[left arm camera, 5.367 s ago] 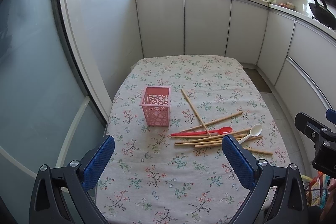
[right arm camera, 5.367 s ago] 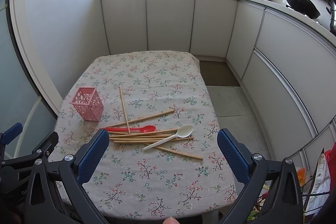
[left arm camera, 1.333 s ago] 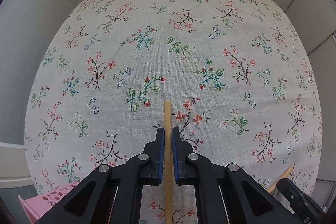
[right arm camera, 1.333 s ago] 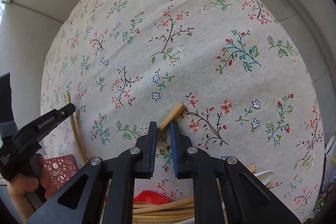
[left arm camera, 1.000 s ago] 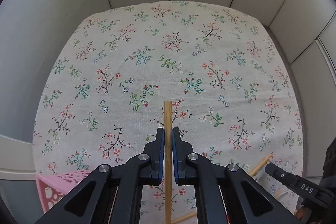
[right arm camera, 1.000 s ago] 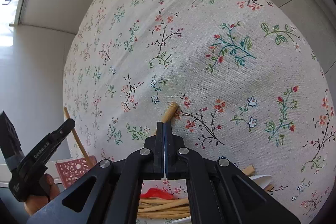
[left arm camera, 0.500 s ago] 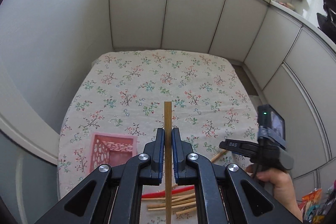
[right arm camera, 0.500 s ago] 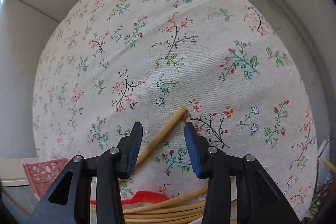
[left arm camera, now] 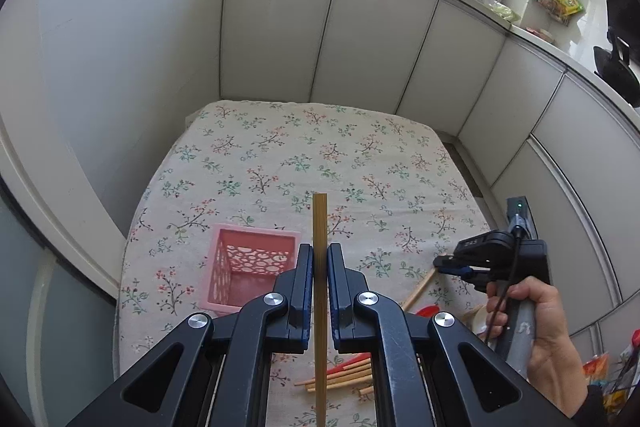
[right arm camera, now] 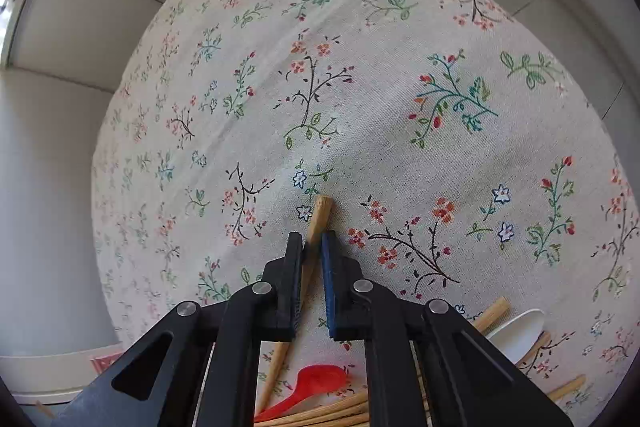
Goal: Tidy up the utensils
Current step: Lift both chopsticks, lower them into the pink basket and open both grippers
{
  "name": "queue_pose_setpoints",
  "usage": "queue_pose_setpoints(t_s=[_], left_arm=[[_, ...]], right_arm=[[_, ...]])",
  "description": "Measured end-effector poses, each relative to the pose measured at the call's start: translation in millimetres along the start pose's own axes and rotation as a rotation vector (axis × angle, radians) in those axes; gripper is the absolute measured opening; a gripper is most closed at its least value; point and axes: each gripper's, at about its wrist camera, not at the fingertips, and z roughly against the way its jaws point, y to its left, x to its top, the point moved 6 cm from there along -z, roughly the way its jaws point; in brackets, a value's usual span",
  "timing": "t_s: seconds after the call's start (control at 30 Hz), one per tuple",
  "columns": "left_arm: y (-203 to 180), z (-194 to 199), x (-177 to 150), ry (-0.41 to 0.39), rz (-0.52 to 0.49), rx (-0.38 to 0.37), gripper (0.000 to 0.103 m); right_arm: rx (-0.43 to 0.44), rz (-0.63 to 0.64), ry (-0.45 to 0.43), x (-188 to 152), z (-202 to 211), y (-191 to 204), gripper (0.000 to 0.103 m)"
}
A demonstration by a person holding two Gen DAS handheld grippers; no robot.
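Clamps a chopstick (left arm camera: 320, 227) in the left gripper (left arm camera: 316, 267), pads pressed flat on both flanks, long axis running straight ahead along the fingers, squared end poking past the fingertips and the rest trailing back beneath the camera. Looks down on the pink basket (left arm camera: 256, 233) just to the left of those fingers and below them, open mouth up, well apart from the stick; probably needs a short shift leftward and a swing of the stick toward vertical before lowering, so as to clear the near rim rather than snag the perforated wall. Finds bare tablecloth (left arm camera: 320, 155) ahead of the fingers and to either side, so plenty of room for that swing, though the basket sits near the left table edge and looks light enough to be nudged. Closes the right gripper (right arm camera: 312, 247) low over the cloth on a second chopstick (right arm camera: 320, 215), rounded end just past the fingertips, shaft slanting back and to the left under the jaws, pads meeting its sides. Leaves the red spoon (right arm camera: 316, 379), the white spoon (right arm camera: 516, 335) and the loose sticks (right arm camera: 320, 415) behind and to the right of those fingers, nearer the right hand (left arm camera: 536, 323) than the left, and close enough to be dragged along on the lift
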Motion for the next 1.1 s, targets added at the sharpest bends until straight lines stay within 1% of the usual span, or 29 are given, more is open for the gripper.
queue_pose_setpoints(t_s=[0.07, 0.17, 0.27, 0.37, 0.5, 0.57, 0.67, 0.73, 0.83, 0.93, 1.03, 1.1], left_arm=[[8, 4, 1, -0.017, 0.01, 0.005, 0.007], [17, 14, 5, -0.052, 0.022, 0.012, 0.007], [25, 23, 10, -0.091, 0.037, 0.02, 0.007], [32, 37, 17, -0.146, 0.055, 0.021, 0.007], [42, 64, 27, -0.249, 0.104, 0.043, 0.007], [45, 77, 31, -0.308, 0.116, 0.071, 0.007], [46, 94, 37, -0.418, 0.122, 0.102, 0.007], [51, 102, 40, -0.484, 0.148, 0.102, 0.007], [62, 114, 45, -0.589, 0.206, 0.137, 0.007], [73, 119, 50, -0.655, 0.236, 0.167, 0.007], [82, 115, 55, -0.691, 0.242, 0.18, 0.007], [83, 105, 57, -0.698, 0.23, 0.186, 0.007]], right_arm=[[0.071, -0.04, 0.032, 1, -1, -4, 0.009], [0.128, -0.059, 0.056, -3, 4, -2, 0.008], [0.164, -0.03, 0.049, -7, 27, 14, 0.008], [0.185, 0.034, 0.012, -14, 52, 34, 0.008], [0.207, 0.153, -0.085, -27, 97, 60, 0.008], [0.216, 0.225, -0.157, -35, 121, 75, 0.008], [0.228, 0.316, -0.267, -46, 156, 93, 0.007], [0.247, 0.357, -0.327, -53, 174, 106, 0.007], [0.294, 0.401, -0.404, -61, 202, 120, 0.007], [0.337, 0.447, -0.471, -73, 232, 135, 0.007], [0.385, 0.491, -0.517, -83, 259, 150, 0.007], [0.414, 0.515, -0.534, -91, 274, 157, 0.007]])
